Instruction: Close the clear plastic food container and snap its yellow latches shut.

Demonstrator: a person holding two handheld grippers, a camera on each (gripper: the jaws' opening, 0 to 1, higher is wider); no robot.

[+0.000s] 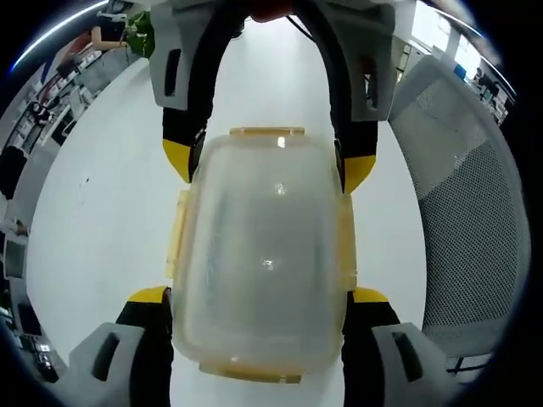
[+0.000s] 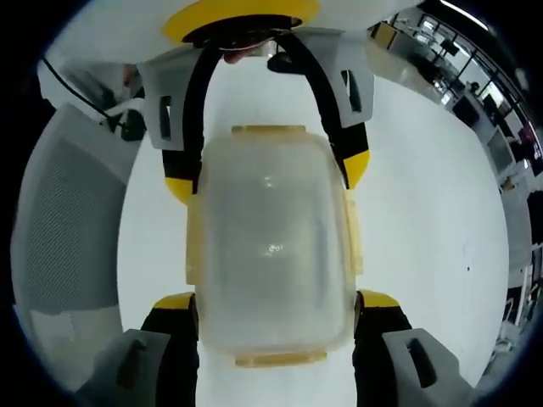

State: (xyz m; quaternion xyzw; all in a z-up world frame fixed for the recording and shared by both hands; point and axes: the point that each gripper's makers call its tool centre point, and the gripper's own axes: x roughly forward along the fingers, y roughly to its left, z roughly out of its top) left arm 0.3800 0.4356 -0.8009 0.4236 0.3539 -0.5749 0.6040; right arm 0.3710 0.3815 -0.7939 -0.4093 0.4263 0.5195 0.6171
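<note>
On the white table (image 1: 102, 203), the clear plastic food container (image 1: 263, 254) lies with its lid down on the base, and both grippers straddle it from opposite ends. In the left gripper view, the left gripper (image 1: 259, 305) has its yellow-tipped jaws set against the container's two long sides at the near end, and the right gripper (image 1: 267, 165) comes in from the far end, its jaws likewise flanking the sides. The right gripper view mirrors this, with the right gripper (image 2: 276, 309) clasping the near end. Both seem closed onto the container, though how firmly is hard to judge. The yellow latches (image 1: 177, 233) along the long sides look splayed slightly outward, so they are probably not yet snapped. To do this well, I would squeeze evenly with each jaw pad centred on a latch, keeping the container flat on the table. A grey mesh chair (image 1: 471, 212) stands beside the table.
</note>
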